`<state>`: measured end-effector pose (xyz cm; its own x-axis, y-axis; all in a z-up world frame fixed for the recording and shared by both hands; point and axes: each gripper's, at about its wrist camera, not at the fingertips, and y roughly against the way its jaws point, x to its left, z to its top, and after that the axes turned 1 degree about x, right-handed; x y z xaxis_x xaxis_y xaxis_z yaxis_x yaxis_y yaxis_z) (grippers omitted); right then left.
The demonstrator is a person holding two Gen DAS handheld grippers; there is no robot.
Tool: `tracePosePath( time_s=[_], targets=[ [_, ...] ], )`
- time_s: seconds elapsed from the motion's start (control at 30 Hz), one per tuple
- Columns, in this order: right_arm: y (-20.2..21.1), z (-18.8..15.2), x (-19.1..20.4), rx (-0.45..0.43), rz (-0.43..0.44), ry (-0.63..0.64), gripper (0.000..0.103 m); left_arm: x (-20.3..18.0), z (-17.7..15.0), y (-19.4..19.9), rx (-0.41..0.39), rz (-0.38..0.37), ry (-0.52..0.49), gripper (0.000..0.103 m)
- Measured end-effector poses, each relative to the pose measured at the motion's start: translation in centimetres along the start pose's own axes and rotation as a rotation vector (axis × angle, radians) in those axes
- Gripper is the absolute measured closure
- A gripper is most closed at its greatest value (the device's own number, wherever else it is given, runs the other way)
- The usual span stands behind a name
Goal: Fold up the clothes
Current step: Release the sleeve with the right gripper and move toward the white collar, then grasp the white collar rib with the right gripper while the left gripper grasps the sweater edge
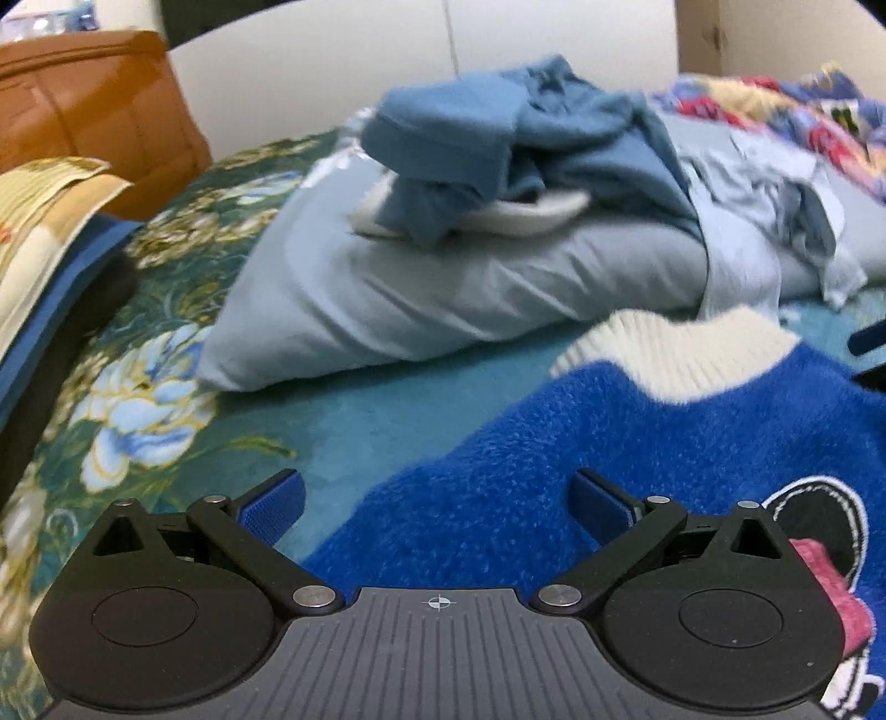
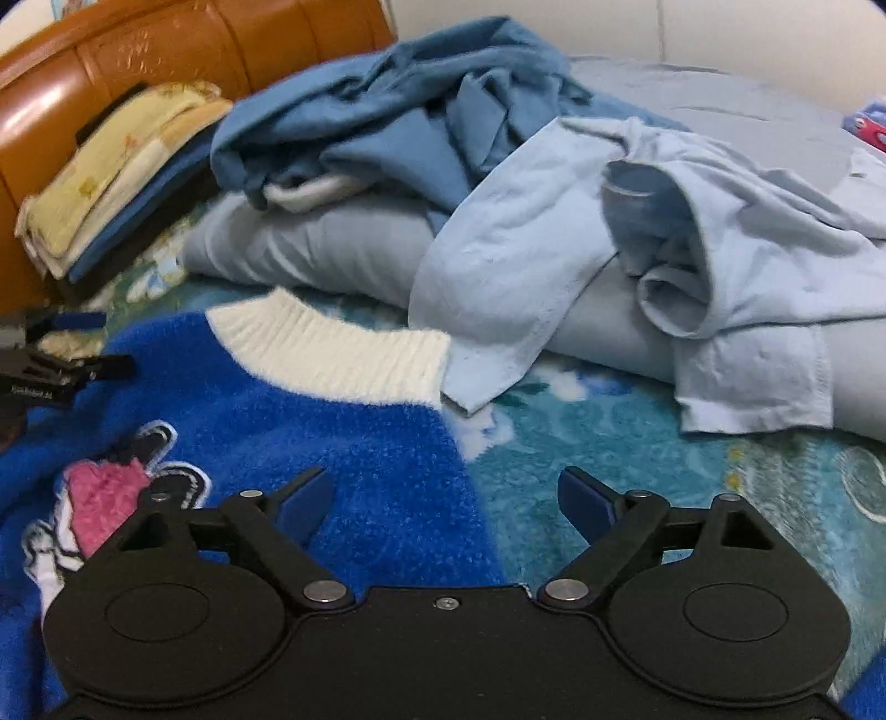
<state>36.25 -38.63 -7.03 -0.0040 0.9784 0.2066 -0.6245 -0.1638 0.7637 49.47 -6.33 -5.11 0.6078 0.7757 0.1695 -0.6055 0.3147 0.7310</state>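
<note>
Blue fleece sweater with white ribbed collar lies spread on the bed, cartoon patch with pink facing up, collar end toward the pillow. Left hand-held gripper hovers over the sweater's left edge, jaws spread, nothing between them. Right hand-held gripper straddles the sweater's right edge where fleece meets the teal floral bedspread, jaws also spread and empty. One on each side, probably placed for a two-sided grab or a smoothing pass; can't tell which. Crumpled dark blue garment and light blue garment are heaped on the pillow, unfolded. Flat stack of folded cloth leans by the orange headboard.
</note>
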Motion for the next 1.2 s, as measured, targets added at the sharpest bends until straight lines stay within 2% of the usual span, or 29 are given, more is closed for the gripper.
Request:
tracePosePath(
  time_s=[0.13, 0.2, 0.27, 0.33, 0.4, 0.43, 0.47, 0.53, 0.6, 0.67, 0.87, 1.1, 1.2],
  targets=[
    [-1.5, 0.2, 0.9, 0.052, 0.001, 0.05, 0.032, -0.9, 0.6, -1.7, 0.03, -0.023, -0.051, 0.005],
    [-2.1, 0.2, 1.5, 0.065, -0.009, 0.076, 0.036, -1.3, 0.7, -2.5, 0.047, -0.04, -0.078, 0.013],
    [-2.2, 0.1, 2.1, 0.07, -0.014, 0.106, 0.043, -1.8, 0.7, -3.2, 0.057, -0.045, -0.093, 0.016],
    [-2.3, 0.2, 2.5, 0.07, -0.018, 0.122, 0.05, -2.1, 0.7, -3.5, 0.059, -0.068, -0.079, 0.028],
    [-2.3, 0.1, 2.9, 0.067, -0.02, 0.136, 0.056, -2.3, 0.6, -3.4, 0.061, -0.102, -0.063, 0.052],
    [-2.2, 0.1, 3.1, 0.063, -0.023, 0.144, 0.063, -2.5, 0.5, -3.2, 0.061, -0.109, -0.063, 0.055],
    [-2.1, 0.0, 3.3, 0.058, -0.026, 0.152, 0.067, -2.8, 0.4, -3.0, 0.058, -0.101, -0.074, 0.064],
    [-1.8, -0.2, 3.7, 0.042, -0.046, 0.167, 0.086, -3.5, 0.2, -2.4, 0.05, -0.075, -0.096, 0.075],
    [-1.5, -0.5, 4.2, 0.024, -0.068, 0.182, 0.09, -3.9, -0.2, -1.7, 0.039, -0.049, -0.098, 0.09],
    [-0.9, -0.7, 4.6, 0.004, -0.065, 0.183, 0.091, -3.9, -0.5, -0.9, 0.021, -0.035, -0.082, 0.095],
    [1.8, 0.3, 5.8, -0.111, -0.092, 0.166, 0.092, -3.2, -0.5, 2.1, -0.093, 0.024, -0.018, 0.097],
    [3.9, 4.0, 8.0, -0.297, -0.19, 0.217, 0.094, -1.3, 1.6, 5.8, -0.292, 0.178, 0.057, 0.097],
    [3.3, 6.4, 9.2, -0.37, -0.232, 0.249, 0.094, 0.3, 2.7, 5.7, -0.333, 0.268, 0.109, 0.097]
  ],
)
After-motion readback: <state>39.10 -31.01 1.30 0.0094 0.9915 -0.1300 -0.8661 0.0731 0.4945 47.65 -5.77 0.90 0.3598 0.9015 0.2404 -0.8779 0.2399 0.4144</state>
